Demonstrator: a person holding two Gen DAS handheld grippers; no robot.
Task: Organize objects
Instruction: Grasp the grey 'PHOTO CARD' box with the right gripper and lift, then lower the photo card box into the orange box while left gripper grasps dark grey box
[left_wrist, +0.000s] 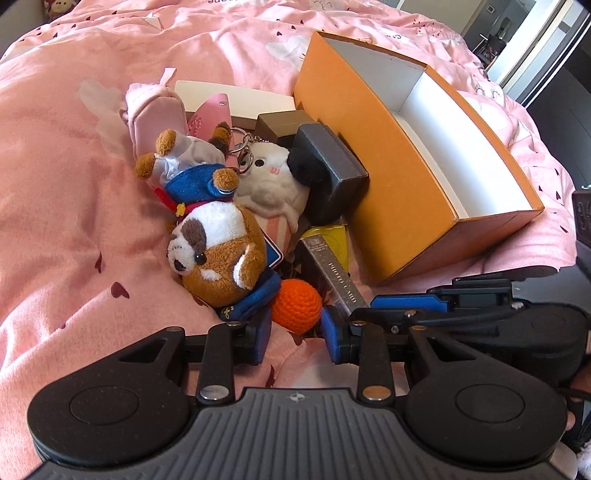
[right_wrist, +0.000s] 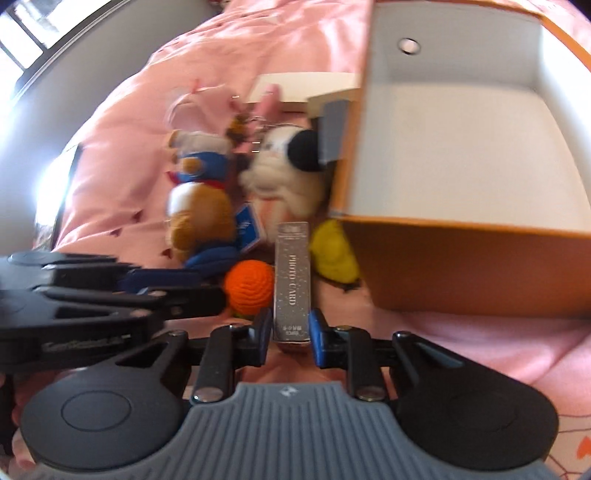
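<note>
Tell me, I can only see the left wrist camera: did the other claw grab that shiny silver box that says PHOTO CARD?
Observer: Yes. The right claw has its blue pads against both long sides of the silver PHOTO CARD box.
Operator: Is there anything funny about the big orange box?
Observer: The orange cardboard box has a round hole in its far white wall.
Operator: What's the yellow thing?
Observer: It's a yellow knitted toy. It lies between the silver box and the orange box, across from the orange crocheted ball.
</note>
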